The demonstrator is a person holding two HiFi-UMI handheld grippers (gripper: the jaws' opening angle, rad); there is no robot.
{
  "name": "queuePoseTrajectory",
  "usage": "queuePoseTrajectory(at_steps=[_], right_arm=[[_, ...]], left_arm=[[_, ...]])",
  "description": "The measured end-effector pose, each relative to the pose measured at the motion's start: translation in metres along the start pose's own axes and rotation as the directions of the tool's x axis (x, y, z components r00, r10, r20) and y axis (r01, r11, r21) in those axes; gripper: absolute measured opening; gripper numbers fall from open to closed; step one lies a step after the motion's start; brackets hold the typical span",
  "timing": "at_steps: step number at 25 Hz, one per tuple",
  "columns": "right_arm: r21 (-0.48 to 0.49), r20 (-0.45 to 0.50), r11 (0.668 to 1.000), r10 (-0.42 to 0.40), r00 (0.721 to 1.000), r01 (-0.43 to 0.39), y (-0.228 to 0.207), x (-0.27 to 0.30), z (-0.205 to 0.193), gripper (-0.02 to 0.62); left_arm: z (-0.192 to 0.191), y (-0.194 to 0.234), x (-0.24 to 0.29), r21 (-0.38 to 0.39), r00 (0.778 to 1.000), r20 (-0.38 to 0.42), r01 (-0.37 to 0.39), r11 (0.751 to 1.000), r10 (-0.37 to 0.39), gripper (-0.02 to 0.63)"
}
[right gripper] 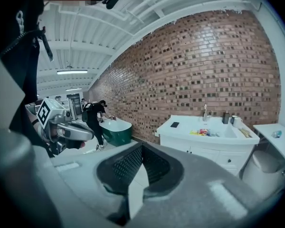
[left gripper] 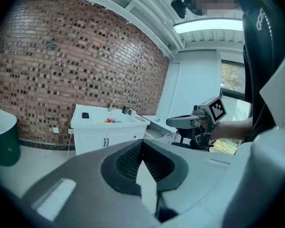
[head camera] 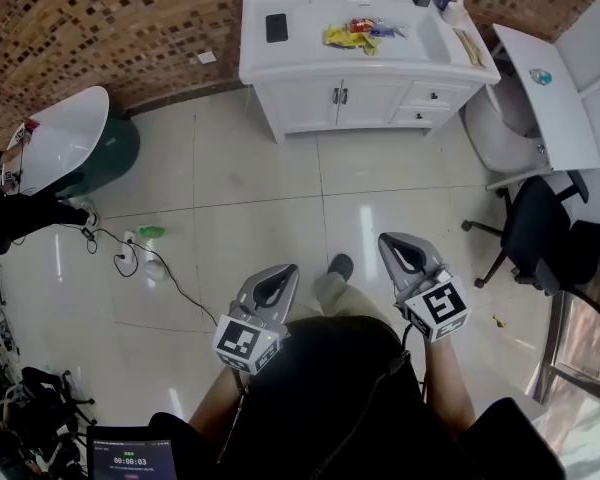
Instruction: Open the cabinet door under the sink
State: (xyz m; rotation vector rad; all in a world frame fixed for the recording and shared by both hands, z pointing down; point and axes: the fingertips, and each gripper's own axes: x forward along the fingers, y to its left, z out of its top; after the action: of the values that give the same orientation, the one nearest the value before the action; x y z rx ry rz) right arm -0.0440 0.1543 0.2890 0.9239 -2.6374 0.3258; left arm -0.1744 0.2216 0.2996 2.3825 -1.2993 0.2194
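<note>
White sink cabinet (head camera: 310,103), brown speckled brick wall (head camera: 100,18), cream floor tiles (head camera: 250,218)

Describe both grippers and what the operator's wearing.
Both alike: left gripper and right gripper have smooth grey tapered shells with black cross-hatched pads inside the jaws. Each carries a white cube with black square markers at the rear. Person wears a black top; no sleeves over the forearms.

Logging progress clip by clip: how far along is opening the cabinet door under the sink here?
Done: nothing yet. The cabinet doors under the sink are both closed. In hand: nothing. The left claw and right claw are shut and empty, held well short of the cabinet across the tiled floor. Left: walk up, grip a door handle and pull the door open.
</note>
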Motion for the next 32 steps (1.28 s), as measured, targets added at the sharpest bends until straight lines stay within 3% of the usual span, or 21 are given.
queuePoseTrajectory(at_steps=[6, 16, 24, 28, 32], right_arm=[[-0.001, -0.05, 0.999, -0.055, 0.997, 0.055, -0.084, 0.008, -0.008, -0.009], [0.06, -0.121, 0.998, -0.024, 0.992, 0.031, -0.115, 0.058, -0.02, -0.009], [0.031, -0.164, 0.997, -0.069, 0.984, 0.075, -0.154, 0.124, -0.002, -0.009], [0.045, -0.152, 0.995, -0.077, 0.985, 0.085, -0.17, 0.168, 0.011, -0.009], [0.058, -0.158, 0.989, -0.124, 0.98, 0.134, -0.197, 0.214, -0.002, -0.009]], left_arm=[[0.011, -0.004, 0.047, 0.004, 0.999, -0.041, -0.009, 1.0, 0.009, 0.017], [0.025, 0.025, 0.106, 0.002, 0.994, -0.1, 0.033, 0.999, -0.032, 0.017], [0.049, 0.08, 0.17, 0.001, 0.987, -0.09, 0.137, 0.991, -0.137, 0.017], [0.069, 0.12, 0.204, 0.034, 0.981, -0.08, 0.178, 0.983, -0.175, 0.017], [0.074, 0.152, 0.239, 0.077, 0.972, -0.087, 0.223, 0.972, -0.217, 0.017]])
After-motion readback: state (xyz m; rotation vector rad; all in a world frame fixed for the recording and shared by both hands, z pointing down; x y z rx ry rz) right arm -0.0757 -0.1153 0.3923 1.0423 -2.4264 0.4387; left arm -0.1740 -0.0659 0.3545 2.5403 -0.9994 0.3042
